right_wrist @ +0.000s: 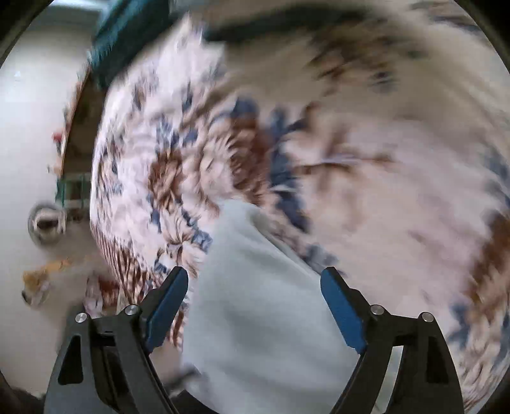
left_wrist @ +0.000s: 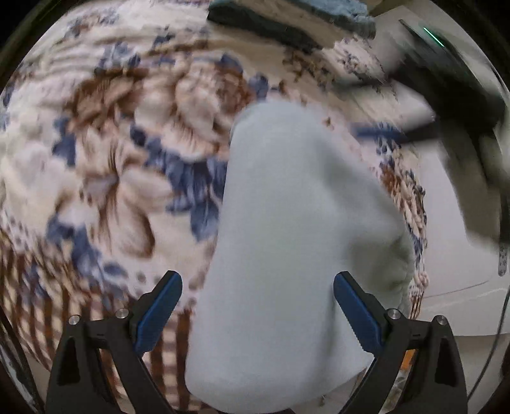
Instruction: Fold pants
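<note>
The pale grey-blue pants (left_wrist: 287,223) lie as a long, narrow folded bundle on a floral blanket (left_wrist: 127,143), close to the bed's right edge. My left gripper (left_wrist: 257,277) hangs above the near end of the bundle with its jaws wide apart, and its blue pads (left_wrist: 162,305) are clear of the cloth. In the right wrist view the same pants (right_wrist: 261,302) run up from the bottom centre over the blanket (right_wrist: 382,159). My right gripper (right_wrist: 255,275) is open above them, gripping nothing. Both views are smeared by motion.
A dark teal folded cloth (left_wrist: 271,25) lies at the far end of the bed, also seen as the teal cloth (right_wrist: 127,38). A dark blurred shape with a blue tip (left_wrist: 446,95) crosses the upper right. White floor (right_wrist: 32,127) with a round metal object (right_wrist: 46,223) borders the bed.
</note>
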`<state>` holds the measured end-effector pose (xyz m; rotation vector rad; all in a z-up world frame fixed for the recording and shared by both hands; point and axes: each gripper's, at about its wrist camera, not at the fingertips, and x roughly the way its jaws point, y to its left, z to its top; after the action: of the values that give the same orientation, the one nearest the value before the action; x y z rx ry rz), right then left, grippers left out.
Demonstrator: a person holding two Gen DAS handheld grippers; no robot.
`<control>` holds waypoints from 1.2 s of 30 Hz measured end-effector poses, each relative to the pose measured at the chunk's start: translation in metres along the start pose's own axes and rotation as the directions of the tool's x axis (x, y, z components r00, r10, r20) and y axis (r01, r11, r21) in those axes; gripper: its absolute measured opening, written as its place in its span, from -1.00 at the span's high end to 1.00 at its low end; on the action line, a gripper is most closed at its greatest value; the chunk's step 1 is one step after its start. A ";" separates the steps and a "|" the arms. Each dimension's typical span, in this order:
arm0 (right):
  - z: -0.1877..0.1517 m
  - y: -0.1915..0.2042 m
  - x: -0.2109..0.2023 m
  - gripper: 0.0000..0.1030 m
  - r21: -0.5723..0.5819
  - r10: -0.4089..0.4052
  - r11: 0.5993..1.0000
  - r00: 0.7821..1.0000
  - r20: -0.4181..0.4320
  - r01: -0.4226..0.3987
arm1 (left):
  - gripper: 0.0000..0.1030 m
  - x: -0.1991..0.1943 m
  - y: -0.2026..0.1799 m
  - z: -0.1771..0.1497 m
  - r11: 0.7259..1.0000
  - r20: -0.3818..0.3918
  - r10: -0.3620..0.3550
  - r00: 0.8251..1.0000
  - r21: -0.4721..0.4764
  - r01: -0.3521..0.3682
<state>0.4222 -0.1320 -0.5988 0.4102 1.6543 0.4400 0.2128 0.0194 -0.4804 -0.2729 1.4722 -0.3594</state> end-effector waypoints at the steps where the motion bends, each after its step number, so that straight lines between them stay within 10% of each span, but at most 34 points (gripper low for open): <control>1: 0.018 0.009 0.021 -0.69 -0.021 -0.009 1.000 0.998 -0.064 0.008 | -0.90 0.004 0.001 -0.005 1.000 -0.005 -0.015 1.000 -0.012 0.015; 3: 0.040 0.022 0.052 -0.67 -0.053 -0.040 0.998 0.987 -0.156 0.033 | -0.90 0.010 0.006 -0.012 0.999 0.005 -0.043 0.999 -0.033 0.043; 5: 0.042 0.034 0.084 0.09 -0.133 -0.120 0.987 0.954 -0.275 0.086 | -0.90 0.015 0.008 -0.016 0.998 0.014 -0.052 0.999 -0.027 0.052; 7: 0.041 0.034 0.105 0.16 -0.151 -0.187 0.978 0.925 -0.331 0.144 | -0.90 0.020 0.008 -0.022 0.999 0.012 -0.047 0.999 -0.007 0.047; 11: 0.050 -0.027 0.097 0.27 0.263 0.033 0.964 0.954 -0.297 0.049 | -0.90 0.023 0.005 -0.033 0.997 0.032 -0.030 0.999 0.069 0.028; 16: 0.021 -0.066 0.098 0.15 0.540 0.346 0.825 0.904 -0.250 -0.166 | -0.90 0.020 0.011 -0.033 0.997 0.000 -0.061 0.998 0.049 0.061; 19: 0.018 -0.047 0.053 -0.67 0.292 0.175 0.950 0.964 -0.198 -0.112 | -0.90 0.002 0.005 -0.028 0.994 0.036 -0.065 0.997 0.092 0.061; 23: -0.040 -0.021 -0.026 -0.77 0.004 -0.120 0.993 0.993 -0.010 0.120 | -0.90 -0.017 0.003 -0.019 0.997 0.014 -0.041 0.999 0.064 0.040; 27: -0.135 -0.054 -0.088 -0.77 0.137 -0.298 0.949 0.951 0.079 0.286 | -0.90 -0.045 0.019 -0.026 0.991 0.067 -0.079 0.995 -0.099 0.086; 30: -0.224 -0.094 -0.097 -0.77 0.395 -0.299 0.886 0.950 0.089 0.242 | -0.90 -0.039 0.044 -0.041 0.922 0.034 -0.197 0.980 -0.334 0.197; 36: -0.334 -0.173 -0.037 -0.60 0.752 0.026 0.628 0.971 0.239 -0.202 | -0.86 -0.004 0.059 -0.057 0.812 -0.004 -0.304 0.953 -0.523 0.257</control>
<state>0.0930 -0.3165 -0.6166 1.1771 1.5446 -0.2702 0.1597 0.0776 -0.5050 -0.9312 1.6014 -0.2024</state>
